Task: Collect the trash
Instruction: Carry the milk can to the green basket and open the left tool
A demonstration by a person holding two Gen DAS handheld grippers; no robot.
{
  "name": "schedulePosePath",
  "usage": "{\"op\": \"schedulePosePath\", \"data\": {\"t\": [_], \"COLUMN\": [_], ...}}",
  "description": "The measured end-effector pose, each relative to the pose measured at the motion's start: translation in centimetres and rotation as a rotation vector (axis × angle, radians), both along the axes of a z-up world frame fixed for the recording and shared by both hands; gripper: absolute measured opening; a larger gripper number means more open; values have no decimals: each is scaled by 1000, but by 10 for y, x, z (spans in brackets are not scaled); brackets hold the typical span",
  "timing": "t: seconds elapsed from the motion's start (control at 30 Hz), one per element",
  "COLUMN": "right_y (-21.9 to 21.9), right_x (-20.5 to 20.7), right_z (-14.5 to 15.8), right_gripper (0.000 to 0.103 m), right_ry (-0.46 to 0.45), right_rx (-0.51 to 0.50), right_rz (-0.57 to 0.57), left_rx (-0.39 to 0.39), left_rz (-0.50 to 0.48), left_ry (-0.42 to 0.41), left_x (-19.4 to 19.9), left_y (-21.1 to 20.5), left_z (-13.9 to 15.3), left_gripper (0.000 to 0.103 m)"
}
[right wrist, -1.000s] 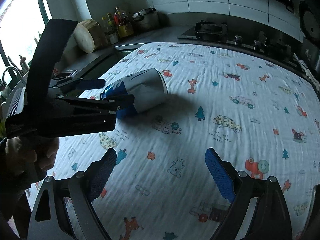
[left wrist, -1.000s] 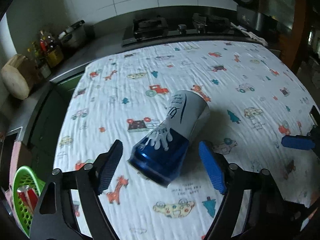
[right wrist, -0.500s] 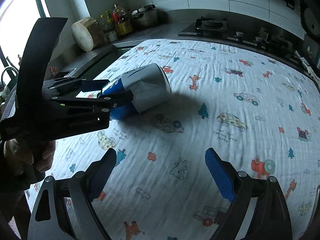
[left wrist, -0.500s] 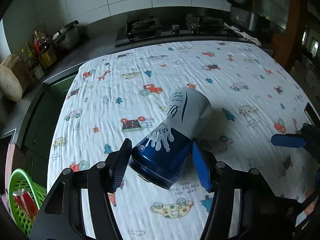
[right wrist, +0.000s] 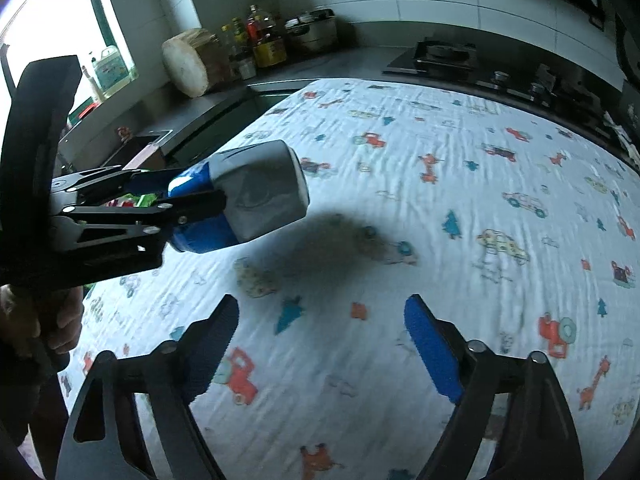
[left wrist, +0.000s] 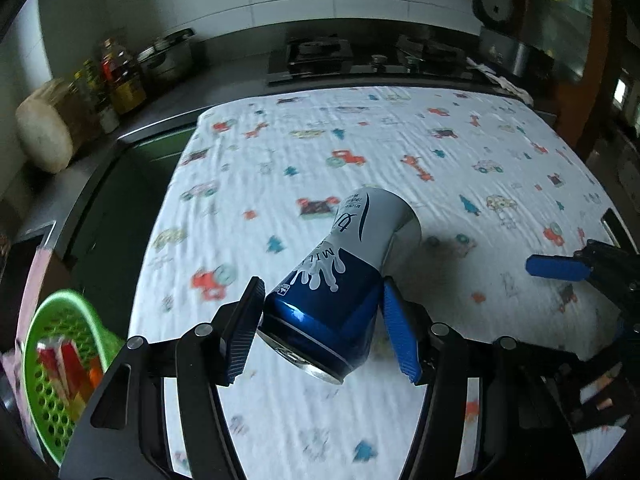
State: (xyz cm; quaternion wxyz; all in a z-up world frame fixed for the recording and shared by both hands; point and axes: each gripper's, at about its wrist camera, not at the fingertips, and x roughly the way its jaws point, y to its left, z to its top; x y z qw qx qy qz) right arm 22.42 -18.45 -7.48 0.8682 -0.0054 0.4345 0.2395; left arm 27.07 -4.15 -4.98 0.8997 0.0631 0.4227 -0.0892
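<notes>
A blue and white milk can (left wrist: pixel 340 280) is clamped between the blue pads of my left gripper (left wrist: pixel 322 320), which is shut on its blue lower end. The can is lifted off the printed cloth and casts a shadow on it. In the right wrist view the can (right wrist: pixel 248 196) hangs in the air at the left, held by the left gripper (right wrist: pixel 188 196). My right gripper (right wrist: pixel 320 348) is open and empty above the cloth; one of its blue fingertips (left wrist: pixel 556 268) shows at the right of the left wrist view.
A green perforated basket (left wrist: pixel 60 360) with red packets stands off the table's left edge. The table wears a white cartoon-print cloth (left wrist: pixel 400 152). Behind it are a gas hob (left wrist: pixel 320 56), bottles (left wrist: pixel 120 80), a pot and a round wooden block (left wrist: pixel 44 132).
My left gripper closed on the can and lifted it off the cloth, moving it left toward the basket side. The right gripper stayed open.
</notes>
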Motion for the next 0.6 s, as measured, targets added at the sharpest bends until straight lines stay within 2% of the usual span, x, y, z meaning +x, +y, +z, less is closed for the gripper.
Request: {"op": "schedulePosePath", "data": {"t": [0.23, 0.3, 0.6], "right_y": [34, 45, 112], "right_x": [-13, -16, -24], "right_z": [8, 11, 25], "right_gripper": [72, 66, 52], "right_ry": [-13, -19, -31], "right_rx": [2, -3, 2], "right_rz": [64, 82, 200], "left_rx": [-31, -35, -48], "left_rz": [67, 86, 226], "left_ry": [-35, -44, -79], "left_x": [-36, -43, -74], "left_y": [45, 57, 135], "left_z": [12, 15, 31], "left_gripper": [58, 58, 58]}}
